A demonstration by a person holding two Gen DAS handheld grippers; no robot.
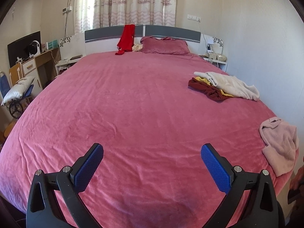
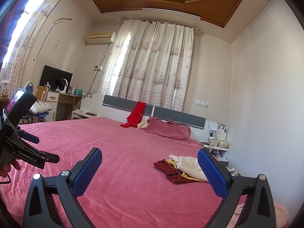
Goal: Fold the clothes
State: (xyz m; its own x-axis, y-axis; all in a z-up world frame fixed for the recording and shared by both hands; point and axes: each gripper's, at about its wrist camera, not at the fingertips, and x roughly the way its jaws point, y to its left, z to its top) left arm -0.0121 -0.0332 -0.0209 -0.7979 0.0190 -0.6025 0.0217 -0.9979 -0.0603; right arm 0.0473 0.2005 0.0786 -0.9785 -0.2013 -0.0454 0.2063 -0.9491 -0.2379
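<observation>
A pile of clothes lies on the pink bed [image 1: 133, 104] at the right: a cream garment [image 1: 231, 84] over a yellow one and a maroon one [image 1: 207, 89]. The pile also shows in the right wrist view [image 2: 182, 169]. A pale pink sweater [image 1: 279, 144] lies crumpled at the bed's right edge, nearer me. A red garment [image 1: 126, 39] hangs over the headboard. My left gripper [image 1: 152, 150] is open and empty above the bed's near part. My right gripper [image 2: 150, 155] is open and empty, held higher, with the pile just beyond its right finger.
A pink pillow [image 1: 165, 45] lies at the headboard. A nightstand [image 1: 214, 58] stands at the right by the wall. A desk [image 1: 38, 62] and a chair with a cushion [image 1: 17, 91] stand at the left. The left gripper's body [image 2: 20, 148] shows in the right wrist view.
</observation>
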